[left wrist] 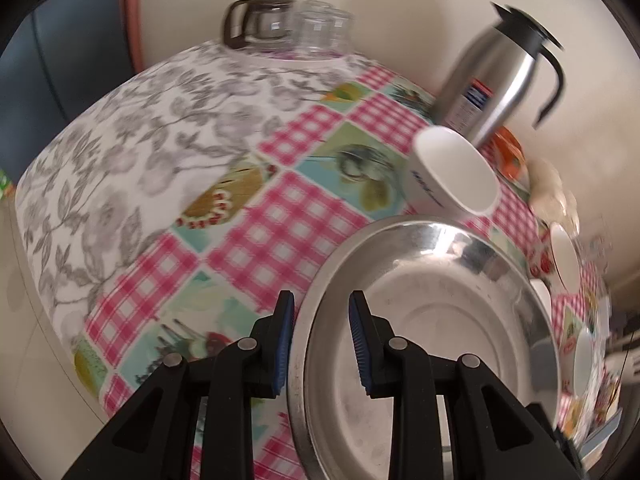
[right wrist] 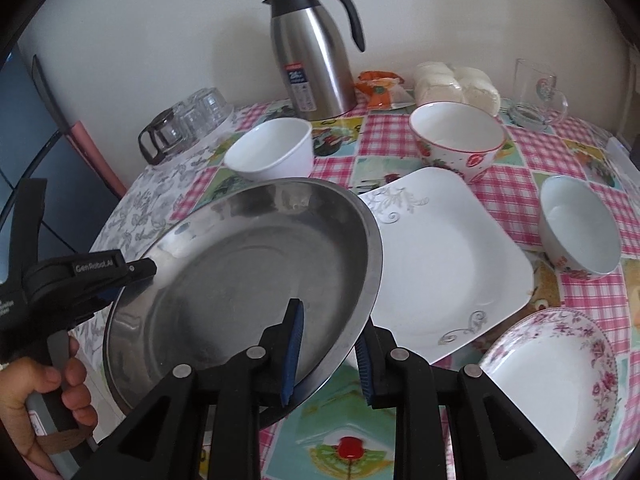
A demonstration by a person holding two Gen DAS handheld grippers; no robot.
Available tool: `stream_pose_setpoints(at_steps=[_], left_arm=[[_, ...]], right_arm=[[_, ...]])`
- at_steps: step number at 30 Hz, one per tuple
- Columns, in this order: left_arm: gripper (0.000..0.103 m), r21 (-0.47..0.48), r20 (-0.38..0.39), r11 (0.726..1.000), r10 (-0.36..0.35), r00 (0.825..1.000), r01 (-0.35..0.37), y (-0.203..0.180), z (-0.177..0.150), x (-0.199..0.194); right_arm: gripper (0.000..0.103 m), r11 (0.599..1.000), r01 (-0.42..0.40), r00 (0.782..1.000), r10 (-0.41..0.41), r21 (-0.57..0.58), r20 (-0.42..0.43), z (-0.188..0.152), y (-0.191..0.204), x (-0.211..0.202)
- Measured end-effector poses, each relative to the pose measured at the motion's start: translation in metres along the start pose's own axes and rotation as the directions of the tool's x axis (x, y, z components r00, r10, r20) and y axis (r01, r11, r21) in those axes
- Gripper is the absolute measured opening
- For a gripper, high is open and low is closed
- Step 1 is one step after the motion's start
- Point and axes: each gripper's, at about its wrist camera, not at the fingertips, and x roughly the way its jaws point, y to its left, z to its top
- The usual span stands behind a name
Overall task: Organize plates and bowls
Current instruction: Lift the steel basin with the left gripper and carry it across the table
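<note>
Checked tablecloth (right wrist: 532,148) under everything — I have the steel plate (right wrist: 248,264) lifted at a tilt between both tools.
My left gripper (left wrist: 322,344) and right gripper (right wrist: 330,354) each pinch the plate's rim, jaws narrow, on opposite edges. Beyond it — a white bowl (right wrist: 276,148), a square plate (right wrist: 440,256), two more bowls, a floral dish, all looking empty.
</note>
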Motion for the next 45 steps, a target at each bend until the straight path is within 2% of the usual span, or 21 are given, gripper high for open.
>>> stream_pose_setpoints(at_steps=[5,11,21,25,30,34,39,45], left_arm=[[0.029,0.068,-0.023,0.996,-0.048,0.999,0.05,-0.032,-0.01,0.002],[0.029,0.187,-0.037,0.98,-0.064,0.997,0.07,-0.074,-0.025,0.003],[0.029,0.309,-0.102,0.943,-0.1,0.99,0.127,-0.115,-0.046,0.016],[0.029,0.344,-0.097,0.932,-0.087,0.991,0.115,-0.122,-0.049,0.022],[0.029,0.347,-0.094,0.932,-0.079,0.992,0.107,-0.128,-0.046,0.028],[0.03,0.346,-0.074,0.933,-0.073,0.995,0.094,-0.129,-0.044,0.031],[0.03,0.374,-0.017,0.927,-0.025,1.0,0.03,-0.138,-0.039,0.036],[0.03,0.372,-0.01,0.928,-0.03,1.0,0.031,-0.142,-0.032,0.043]], right_arm=[[0.027,0.999,0.041,0.999,-0.042,0.026,0.019,0.005,-0.025,-0.006],[0.027,0.993,0.112,0.993,-0.113,0.038,0.029,0.007,-0.056,-0.012],[0.028,0.967,0.155,0.988,-0.153,0.201,-0.023,0.002,-0.113,-0.011],[0.029,0.955,0.171,0.985,-0.16,0.244,-0.066,-0.001,-0.123,-0.004],[0.029,0.952,0.201,0.979,-0.185,0.232,-0.089,-0.003,-0.125,0.002],[0.029,0.951,0.219,0.975,-0.205,0.219,-0.086,-0.002,-0.124,0.005],[0.029,0.954,0.228,0.973,-0.218,0.196,-0.071,0.002,-0.117,0.009],[0.029,0.949,0.243,0.97,-0.235,0.199,-0.061,0.006,-0.115,0.013]])
